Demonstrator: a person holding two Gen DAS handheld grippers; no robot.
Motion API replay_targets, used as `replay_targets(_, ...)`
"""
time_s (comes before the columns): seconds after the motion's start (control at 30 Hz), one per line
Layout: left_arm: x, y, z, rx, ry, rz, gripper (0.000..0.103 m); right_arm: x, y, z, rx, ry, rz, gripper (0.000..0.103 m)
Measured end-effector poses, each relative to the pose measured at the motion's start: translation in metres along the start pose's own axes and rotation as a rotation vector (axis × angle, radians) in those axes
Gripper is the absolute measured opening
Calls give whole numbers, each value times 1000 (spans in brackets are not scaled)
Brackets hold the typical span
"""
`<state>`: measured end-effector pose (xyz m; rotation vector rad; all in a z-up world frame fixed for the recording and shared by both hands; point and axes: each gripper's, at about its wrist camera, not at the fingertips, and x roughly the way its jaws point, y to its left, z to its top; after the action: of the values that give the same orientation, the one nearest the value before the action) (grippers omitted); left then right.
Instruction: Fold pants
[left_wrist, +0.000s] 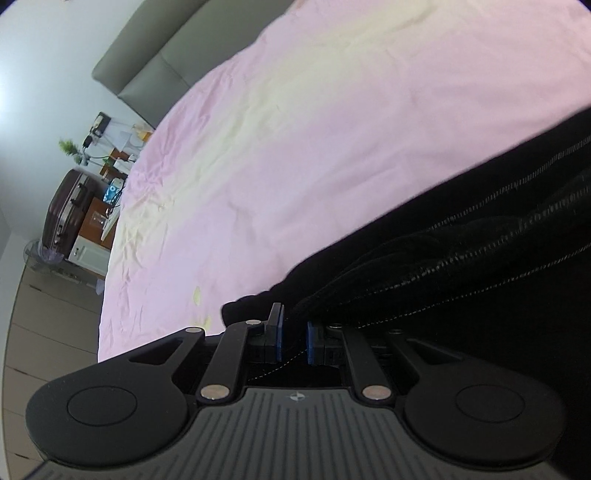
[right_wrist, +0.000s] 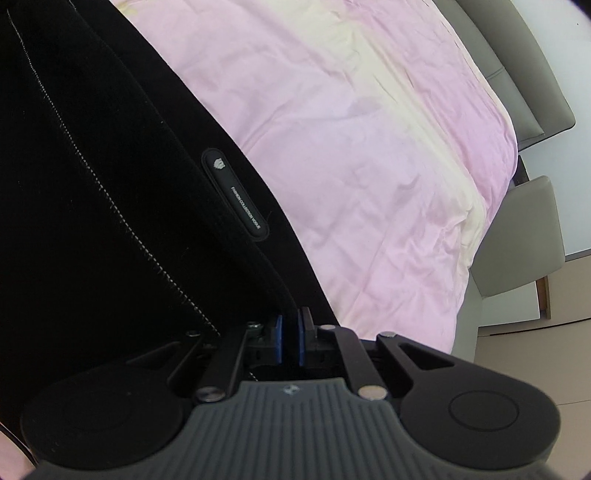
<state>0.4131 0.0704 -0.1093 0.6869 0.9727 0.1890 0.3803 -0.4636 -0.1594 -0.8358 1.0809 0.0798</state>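
We're mid-fold, we judge: both grippers have a hold on the black pants (right_wrist: 110, 177) and the cloth hangs off the bed (left_wrist: 295, 129) between them, so this looks like the carry or lay-over step. Left gripper (left_wrist: 293, 338) has its blue pads (left_wrist: 279, 341) nearly together with an edge of the pants pinched between them; the fabric runs away right, white stitching and bunched folds visible. Right gripper (right_wrist: 290, 339) does the same, pads close, cloth pinched in the slot, the rest of the pants stretching up and left with a rubber label (right_wrist: 234, 194) on it. The pants lie over the near side of the pink bedsheet (right_wrist: 369, 147), the sheet's far part bare up to the grey headboard (left_wrist: 155, 62). Next move calls for keeping both grips tight and level, moving the two grippers together so the held edge lands square on the other half, then releasing. Main risk is slip or a skewed edge.
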Motion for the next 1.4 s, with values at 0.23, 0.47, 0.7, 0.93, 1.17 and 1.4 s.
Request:
replay_targets(0.23,-26,28,17,-48,-21,-12,13,-40,-24,6,8,-74,-41,0)
replay_targets(0.47,20,5,49,-30,47,-7,13,5,-28,43,44,47,-30,1)
replay_targets(0.7,55,-5,47,-63,65,-60,20,50,-9,50,12,142,-4,2)
replay_targets(0.93,45,42,45,-212,93,-264,27,46,-16,53,57,173,-38,35)
replay_targets(1.17,13,83,38,-385,56,-391,39,12,-24,38,115,176,-63,57)
replay_targets(1.4,-26,124,24,-448,10,-355,73,-33,-15,22,102,150,-57,57)
